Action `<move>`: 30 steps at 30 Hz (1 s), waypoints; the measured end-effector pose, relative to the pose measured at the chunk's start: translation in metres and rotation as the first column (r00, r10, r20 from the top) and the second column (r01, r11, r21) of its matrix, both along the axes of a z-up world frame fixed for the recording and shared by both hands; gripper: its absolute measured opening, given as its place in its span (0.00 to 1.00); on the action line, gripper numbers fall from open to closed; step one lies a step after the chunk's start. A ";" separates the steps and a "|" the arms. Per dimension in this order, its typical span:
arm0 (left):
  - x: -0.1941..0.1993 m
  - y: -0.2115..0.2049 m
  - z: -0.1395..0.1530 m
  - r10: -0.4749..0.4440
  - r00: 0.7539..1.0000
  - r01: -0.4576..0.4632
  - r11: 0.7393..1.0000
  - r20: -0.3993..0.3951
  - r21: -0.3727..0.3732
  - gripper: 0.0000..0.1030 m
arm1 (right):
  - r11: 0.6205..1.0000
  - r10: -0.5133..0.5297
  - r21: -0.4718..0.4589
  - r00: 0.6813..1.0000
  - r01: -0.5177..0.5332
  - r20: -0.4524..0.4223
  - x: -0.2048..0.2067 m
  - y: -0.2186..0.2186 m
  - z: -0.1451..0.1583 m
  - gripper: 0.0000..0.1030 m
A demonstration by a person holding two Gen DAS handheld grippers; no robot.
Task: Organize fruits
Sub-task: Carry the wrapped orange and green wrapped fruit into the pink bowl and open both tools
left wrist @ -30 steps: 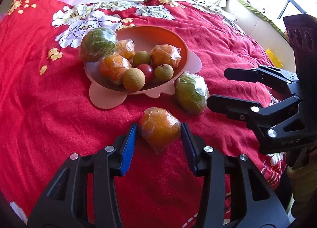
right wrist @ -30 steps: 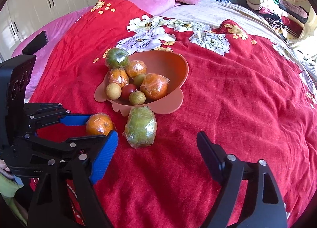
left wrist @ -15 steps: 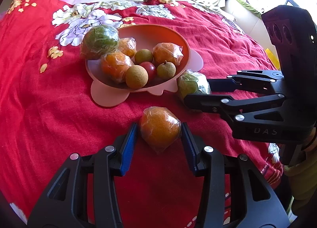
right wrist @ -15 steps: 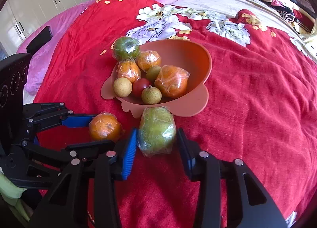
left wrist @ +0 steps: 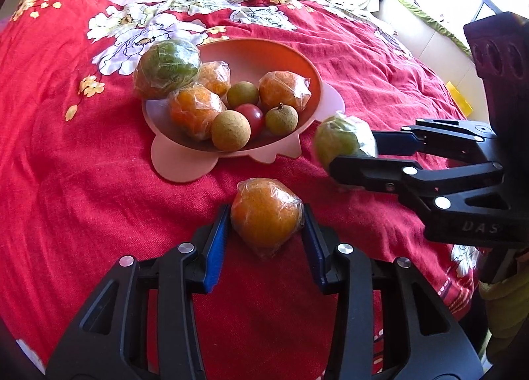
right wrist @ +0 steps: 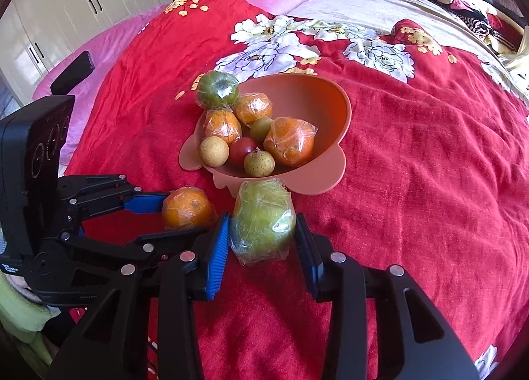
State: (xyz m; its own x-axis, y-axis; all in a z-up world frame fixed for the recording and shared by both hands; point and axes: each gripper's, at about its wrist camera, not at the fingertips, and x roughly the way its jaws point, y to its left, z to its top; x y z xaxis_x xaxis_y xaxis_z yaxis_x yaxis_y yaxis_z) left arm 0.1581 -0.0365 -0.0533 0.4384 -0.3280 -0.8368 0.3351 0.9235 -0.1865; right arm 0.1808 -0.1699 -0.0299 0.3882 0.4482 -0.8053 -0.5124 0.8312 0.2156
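Pick-up step, both hands. Left gripper (left wrist: 266, 224) jaws have just closed on the wrapped orange (left wrist: 264, 214); right gripper (right wrist: 263, 236) jaws have just closed on the wrapped green fruit (right wrist: 263, 221). Both fruits sit mid-bed, beside the bowl (right wrist: 330, 115). Next, I judge: lift, carry over the rim, release.
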 end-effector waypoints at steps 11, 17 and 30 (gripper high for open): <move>0.005 0.008 0.026 0.025 0.999 -0.024 0.999 0.039 -0.024 0.32 | 1.000 -0.012 0.019 0.998 0.011 0.054 -0.001 -0.009 0.023 0.36; 0.017 0.008 0.042 0.031 0.997 -0.029 0.999 0.070 -0.026 0.32 | 1.000 -0.023 0.020 0.997 0.022 0.070 0.005 -0.011 0.030 0.36; 0.045 0.003 0.045 0.033 0.997 -0.032 0.999 0.074 -0.010 0.32 | 0.999 -0.034 0.021 0.995 0.032 0.091 0.026 -0.013 0.036 0.36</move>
State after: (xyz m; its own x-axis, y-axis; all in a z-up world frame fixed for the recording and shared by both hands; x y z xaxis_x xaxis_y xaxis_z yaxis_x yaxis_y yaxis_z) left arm 0.2030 -0.0339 -0.0082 0.5099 -0.3195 -0.7987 0.3179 0.9327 -0.1702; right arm 0.2072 -0.1826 0.0056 0.4745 0.4494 -0.7569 -0.5030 0.8441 0.1859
